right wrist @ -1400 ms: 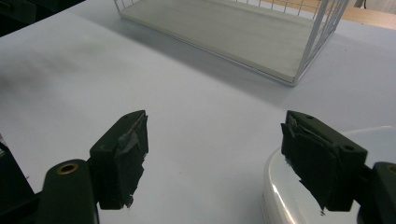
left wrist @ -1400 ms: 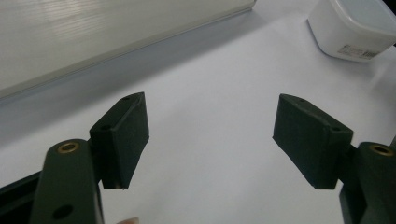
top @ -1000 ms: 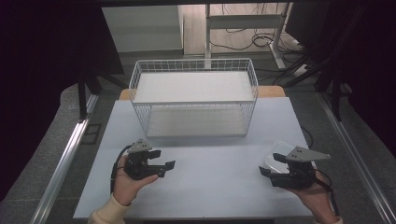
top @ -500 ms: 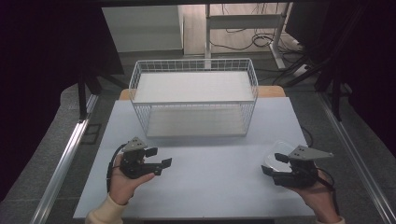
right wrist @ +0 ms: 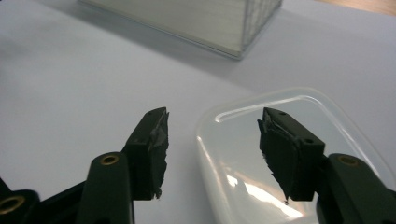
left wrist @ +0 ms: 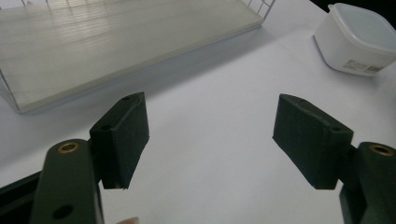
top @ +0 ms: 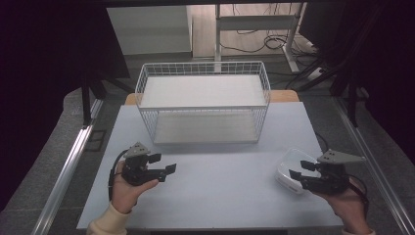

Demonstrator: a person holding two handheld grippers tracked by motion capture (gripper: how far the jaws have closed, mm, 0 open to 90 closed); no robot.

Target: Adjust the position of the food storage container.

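Nearby, a white wire basket (top: 203, 100) stands at the table's (top: 225, 191) far edge, well apart from both grippers. Nothing stands between the right gripper (top: 299, 170) and the clear plastic container (top: 289, 170) near the right edge. Its jaws have just been closing; the right gripper view has one pad over the lid (right wrist: 280, 154), the other beside the container's edge, neither visibly pressing. From the left gripper view, a small printed label (left wrist: 359, 65) on the container's side is too small to read. Spread wide, the left gripper (top: 164, 164) holds nothing, near the front-left corner.
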